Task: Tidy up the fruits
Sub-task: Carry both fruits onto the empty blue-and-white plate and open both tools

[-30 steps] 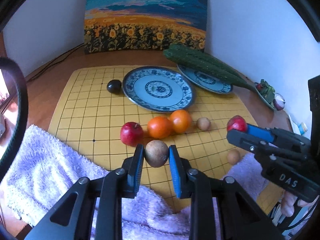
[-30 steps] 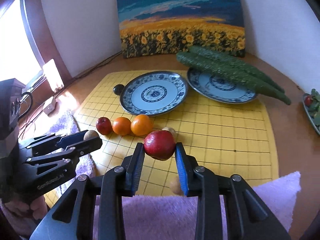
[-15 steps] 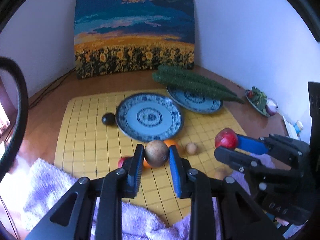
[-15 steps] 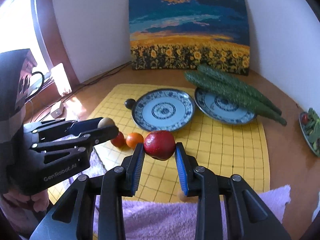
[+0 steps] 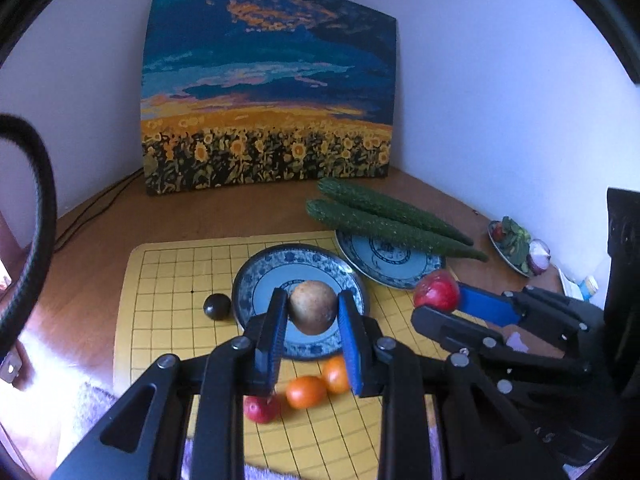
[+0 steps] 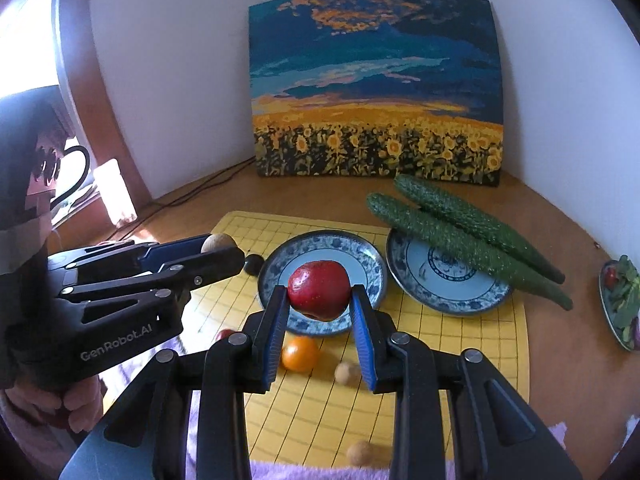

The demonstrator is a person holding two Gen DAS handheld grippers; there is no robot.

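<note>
My left gripper (image 5: 313, 312) is shut on a round brown fruit (image 5: 313, 306) and holds it in the air in front of the near blue-patterned plate (image 5: 256, 276). My right gripper (image 6: 320, 300) is shut on a red apple (image 6: 319, 290), also raised before that plate (image 6: 362, 258). On the yellow grid mat (image 5: 168, 300) lie a small red apple (image 5: 260, 408), two oranges (image 5: 306, 391), a dark round fruit (image 5: 217, 306) left of the plate, and two small tan fruits (image 6: 346, 373). The right gripper with its apple shows in the left wrist view (image 5: 436, 291).
A second blue plate (image 6: 448, 280) at the back right bears two long cucumbers (image 6: 460, 236). A sunflower painting (image 6: 376, 92) leans on the wall. A small dish of greens (image 6: 620, 300) sits at the far right. Purple towels (image 6: 320, 472) lie at the front edge.
Both grippers have risen and moved forward toward the near plate, each still holding its fruit. The fruits on the mat now lie below and behind the fingertips.
</note>
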